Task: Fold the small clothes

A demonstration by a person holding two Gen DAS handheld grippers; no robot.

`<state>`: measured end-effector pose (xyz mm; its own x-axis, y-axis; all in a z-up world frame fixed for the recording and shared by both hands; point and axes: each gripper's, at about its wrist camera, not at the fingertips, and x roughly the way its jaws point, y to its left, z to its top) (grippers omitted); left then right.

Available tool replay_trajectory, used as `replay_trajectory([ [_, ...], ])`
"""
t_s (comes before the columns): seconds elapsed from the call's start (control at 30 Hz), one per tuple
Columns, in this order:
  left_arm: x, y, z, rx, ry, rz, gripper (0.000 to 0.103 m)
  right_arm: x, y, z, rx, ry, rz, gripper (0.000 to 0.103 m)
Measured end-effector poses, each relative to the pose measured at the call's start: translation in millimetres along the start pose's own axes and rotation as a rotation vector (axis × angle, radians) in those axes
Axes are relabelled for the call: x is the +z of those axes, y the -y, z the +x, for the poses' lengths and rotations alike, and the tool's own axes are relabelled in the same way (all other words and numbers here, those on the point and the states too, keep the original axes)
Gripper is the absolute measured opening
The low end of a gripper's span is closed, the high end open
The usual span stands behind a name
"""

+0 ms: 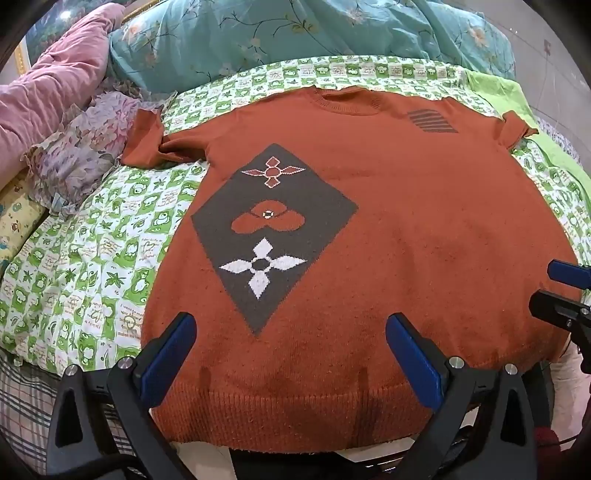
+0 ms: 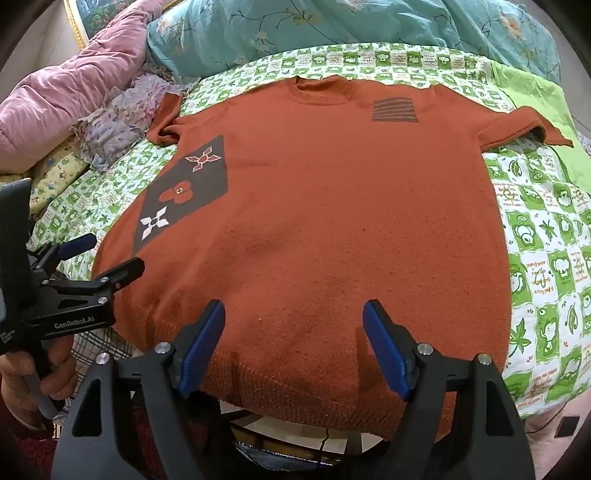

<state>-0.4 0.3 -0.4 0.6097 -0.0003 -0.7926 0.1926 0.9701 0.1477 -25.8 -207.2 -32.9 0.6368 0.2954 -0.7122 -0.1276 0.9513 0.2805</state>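
A rust-orange knit sweater point(image 1: 388, 206) point(image 2: 332, 206) lies flat and face up on the bed, collar far, ribbed hem near. It has a grey diamond patch with flower motifs point(image 1: 273, 229) point(image 2: 184, 192) and a striped grey patch point(image 1: 430, 120) by the collar. My left gripper point(image 1: 291, 332) is open above the hem's left half, nothing between its blue pads. My right gripper point(image 2: 293, 317) is open above the hem's right half, also empty. In the right wrist view the left gripper point(image 2: 107, 254) shows at the left, held by a hand point(image 2: 22, 373). The right gripper's fingertips point(image 1: 565, 273) show at the left wrist view's right edge.
A green-and-white printed sheet point(image 1: 92, 266) point(image 2: 546, 266) covers the bed. A teal floral quilt point(image 1: 295, 33) and a pink quilt point(image 1: 48, 81) are piled at the far side, with a lilac floral pillow point(image 1: 85, 147) at the left. A plain green cloth point(image 2: 532, 92) lies far right.
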Motion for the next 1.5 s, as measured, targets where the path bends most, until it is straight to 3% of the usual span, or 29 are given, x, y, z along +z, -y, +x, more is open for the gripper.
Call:
replay_trajectory([
  [0.37,15,2,11,-0.008,0.0,0.003,0.102,-2,-1,0,0.005,-0.001,0.001,0.078],
  [0.43,0,0,-1,-0.016,0.008,-0.007,0.102,-3,-1,-1,0.005,0.0,0.0,0.078],
  [1.5,1,-4,1,-0.014,0.004,-0.012,0.102,3,0,-5,0.028,0.016,0.021,0.078],
])
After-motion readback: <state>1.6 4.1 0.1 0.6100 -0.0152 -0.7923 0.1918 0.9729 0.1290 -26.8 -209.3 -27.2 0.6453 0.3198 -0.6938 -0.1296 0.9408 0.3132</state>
